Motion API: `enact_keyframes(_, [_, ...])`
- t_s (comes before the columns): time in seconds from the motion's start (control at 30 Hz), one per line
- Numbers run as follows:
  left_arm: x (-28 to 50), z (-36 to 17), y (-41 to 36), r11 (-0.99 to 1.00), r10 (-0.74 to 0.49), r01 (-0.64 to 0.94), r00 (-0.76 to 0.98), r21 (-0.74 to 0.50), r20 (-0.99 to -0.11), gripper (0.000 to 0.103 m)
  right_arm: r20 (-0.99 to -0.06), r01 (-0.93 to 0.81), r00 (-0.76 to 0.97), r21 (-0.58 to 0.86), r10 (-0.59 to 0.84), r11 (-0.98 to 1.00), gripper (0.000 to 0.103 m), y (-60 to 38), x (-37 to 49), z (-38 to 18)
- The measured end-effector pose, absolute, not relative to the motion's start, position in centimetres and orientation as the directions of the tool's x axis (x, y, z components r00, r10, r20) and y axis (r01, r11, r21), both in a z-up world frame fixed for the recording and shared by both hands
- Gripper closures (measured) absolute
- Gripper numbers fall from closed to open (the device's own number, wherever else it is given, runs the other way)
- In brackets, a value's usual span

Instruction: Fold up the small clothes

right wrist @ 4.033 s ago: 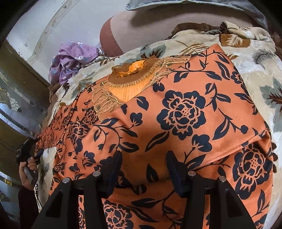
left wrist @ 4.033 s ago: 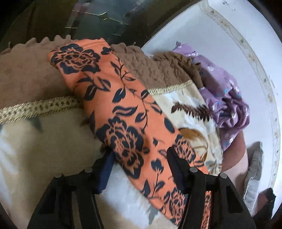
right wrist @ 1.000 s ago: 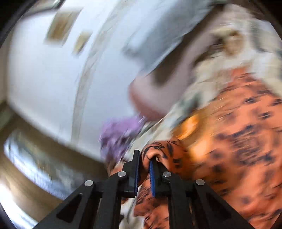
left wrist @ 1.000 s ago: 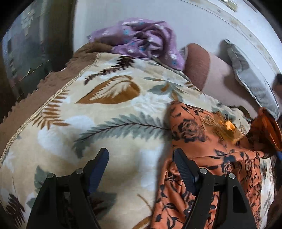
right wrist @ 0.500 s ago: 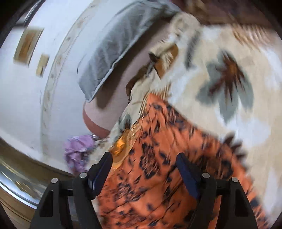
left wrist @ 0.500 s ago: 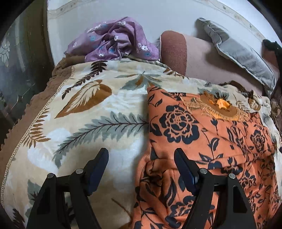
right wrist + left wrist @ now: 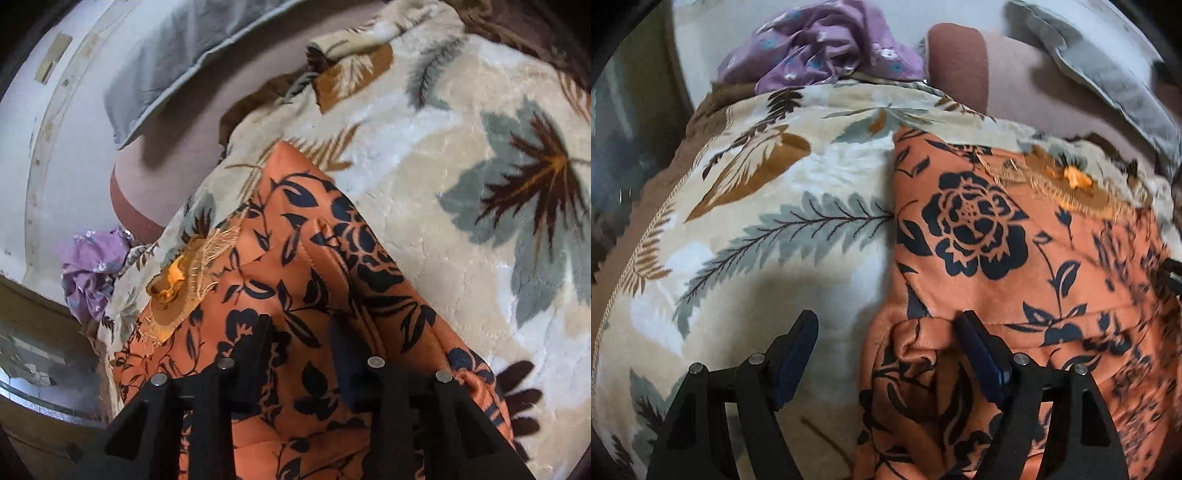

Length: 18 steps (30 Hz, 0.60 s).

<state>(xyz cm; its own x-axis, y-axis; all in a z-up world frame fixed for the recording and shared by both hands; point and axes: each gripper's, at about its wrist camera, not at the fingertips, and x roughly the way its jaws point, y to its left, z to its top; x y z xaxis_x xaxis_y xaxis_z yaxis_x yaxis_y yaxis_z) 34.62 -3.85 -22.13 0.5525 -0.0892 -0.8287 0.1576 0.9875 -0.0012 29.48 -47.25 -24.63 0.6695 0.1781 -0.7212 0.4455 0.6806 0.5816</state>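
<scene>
in the left wrist view, a brown quilted border [image 7: 646,206] runs down the far left edge of the bed, and beside it spreads the cream blanket [image 7: 783,236] printed with grey and tan leaves. above it, against the wall, sits a crumpled purple cloth [image 7: 827,44]. the left gripper [image 7: 886,332] hangs low over the blanket with its jaws opening, spread wide; its left finger is above bare blanket, its right finger over a bunched fold at the near left corner of the orange floral garment [image 7: 1015,251], nothing pinched between them. the garment lies flat on the right half of the blanket, its embroidered neckline [image 7: 1067,181] toward a brown bolster [image 7: 960,62] and a grey pillow [image 7: 1108,74] at the head. in the right wrist view, the same purple cloth [image 7: 92,269] is far left, the garment [image 7: 295,295] runs down the middle, and blanket [image 7: 480,221] fills the right. the right gripper [image 7: 303,332] hovers over the garment's near end, its jaws closing and now fairly narrow; cloth lies beneath the gap, but whether the pads press it i cannot tell.
</scene>
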Motion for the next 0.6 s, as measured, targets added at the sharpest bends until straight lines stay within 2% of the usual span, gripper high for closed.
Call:
enact_keyframes(0.1, [34.0,-20.7,-3.6,0.989,-0.102,0.149,0.609,-0.013,-0.787,0.023,-0.689,0.343,0.687,0.587,0.229,0.733,0.065,-44.0,30.6,-22.2])
enact_keyframes(0.2, [33.8,-19.7,-2.9,0.991,-0.109,0.130,0.640,-0.032,-0.761,0.023,-0.659,0.177,0.668,0.592,0.346,0.786,0.065,-38.1,32.7,-20.4])
enact_keyframes(0.33, [34.5,-20.0,-1.5,0.996,-0.071,0.080,0.628,-0.026,-0.775,0.023,-0.676,0.036,0.571,0.588,0.466,0.808,0.065,-30.4,35.0,-21.6])
enact_keyframes(0.43, [34.8,-20.1,0.0,0.999,-0.045,0.029,0.622,-0.035,-0.782,0.023,-0.790,0.014,0.451,0.472,0.416,0.882,0.064,-25.7,36.1,-24.5])
enact_keyframes(0.5, [34.9,-19.8,0.9,0.999,-0.044,0.011,0.623,-0.048,-0.781,0.023,-0.797,-0.011,0.486,0.406,0.360,0.914,0.065,-24.4,36.0,-23.9])
enact_keyframes(0.6, [34.9,-19.7,1.5,0.998,-0.041,-0.006,0.619,-0.057,-0.784,0.023,-0.756,-0.014,0.517,0.461,0.401,0.887,0.065,-23.8,37.0,-22.0])
